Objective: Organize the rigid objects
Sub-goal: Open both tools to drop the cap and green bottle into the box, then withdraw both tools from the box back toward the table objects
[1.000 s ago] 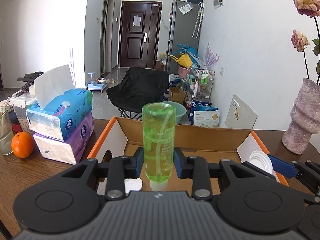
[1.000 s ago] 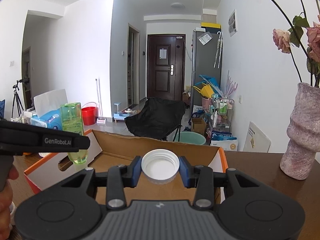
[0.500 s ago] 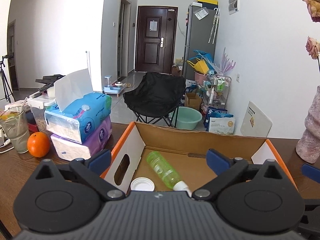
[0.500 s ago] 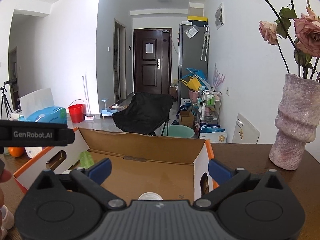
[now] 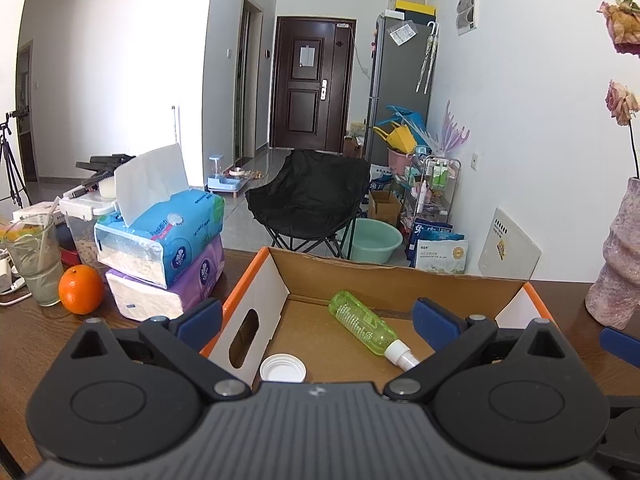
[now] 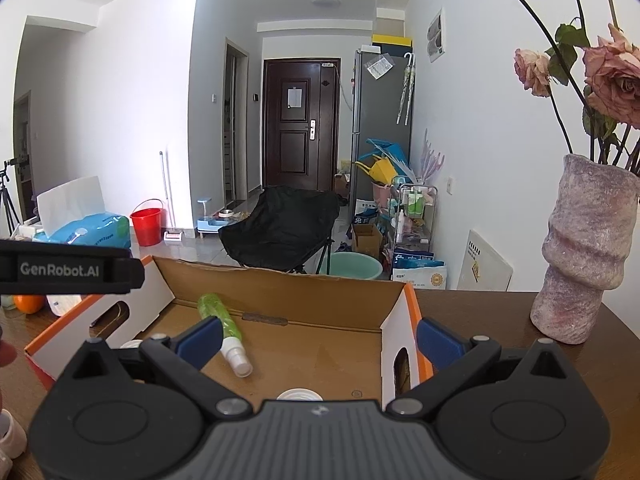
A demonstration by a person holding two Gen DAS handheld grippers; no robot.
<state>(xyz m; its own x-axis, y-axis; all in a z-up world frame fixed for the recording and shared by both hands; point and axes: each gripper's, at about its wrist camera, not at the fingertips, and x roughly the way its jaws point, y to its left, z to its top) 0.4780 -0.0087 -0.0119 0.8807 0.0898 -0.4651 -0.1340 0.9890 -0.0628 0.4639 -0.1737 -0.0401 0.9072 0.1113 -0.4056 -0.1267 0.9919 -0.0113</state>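
The left gripper [image 5: 318,318] and right gripper [image 6: 320,336] are spread wide, empty, above the cardboard box [image 5: 404,282]; inside lie the green bottle [image 5: 362,322] and a white lid [image 5: 283,368]; the box rests on a dark wooden table [image 5: 36,328] beside stacked tissue packs [image 5: 164,248], an orange [image 5: 81,289] and a vase [image 6: 588,248]; a black chair [image 5: 308,196] stands beyond.

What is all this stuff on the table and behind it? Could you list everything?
cardboard box: one, brown with orange edges, on the table
spray bottle: one, green, lying in the box
lids: two, white, in the box, one at each near corner
tissue packs: two, blue on purple, left of the box
orange: one, beside the tissues
glass: one, clear, left of the orange
vase: one, pinkish, holding dried roses, right of the box
folding chair: one, black, behind the table
basin: one, pale green, on the floor
bucket: one, red, on the floor
left claw: open, empty
right claw: open, empty
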